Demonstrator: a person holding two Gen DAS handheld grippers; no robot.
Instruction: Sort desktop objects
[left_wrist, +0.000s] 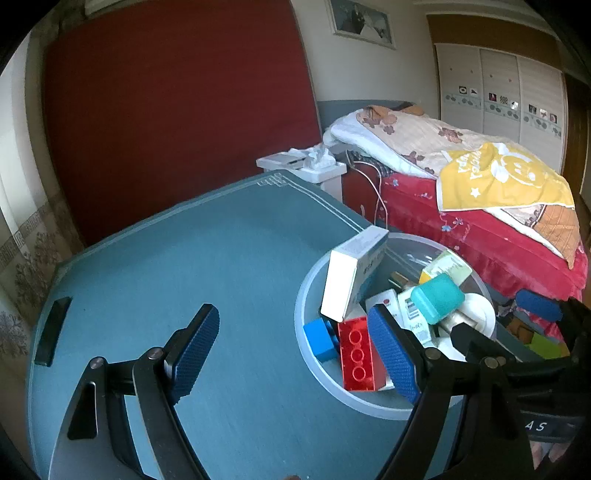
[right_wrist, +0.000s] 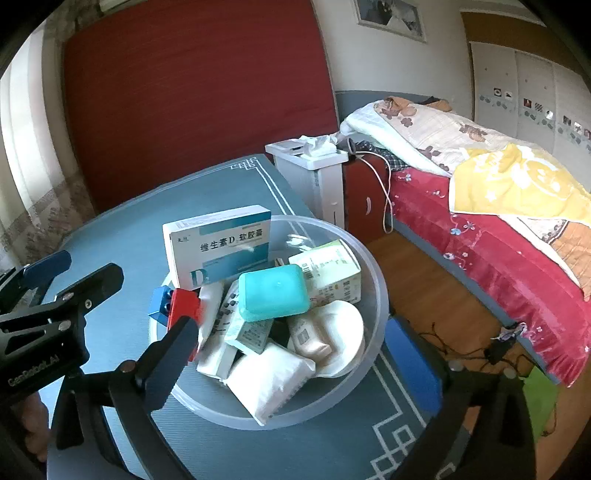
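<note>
Left tongs (left_wrist: 295, 354) spread wide, empty, above the teal tabletop (left_wrist: 184, 258); right tongs (right_wrist: 295, 362) also released, straddling the clear plastic bowl (right_wrist: 373, 266) near the tabletop edge. Bowl holds vitamin D box (right_wrist: 218, 247), teal case (right_wrist: 273, 293), red brick (left_wrist: 356, 354), blue brick (left_wrist: 319, 339), white packets

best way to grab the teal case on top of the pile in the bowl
Take the teal case across its two opposite flat sides, coming from above. It lies flat on top of the pile in the clear bowl with nothing over it, and its rounded-square body looks narrow enough for the open right tongs. Its smooth plastic may slip, so grip mid-height.
</note>
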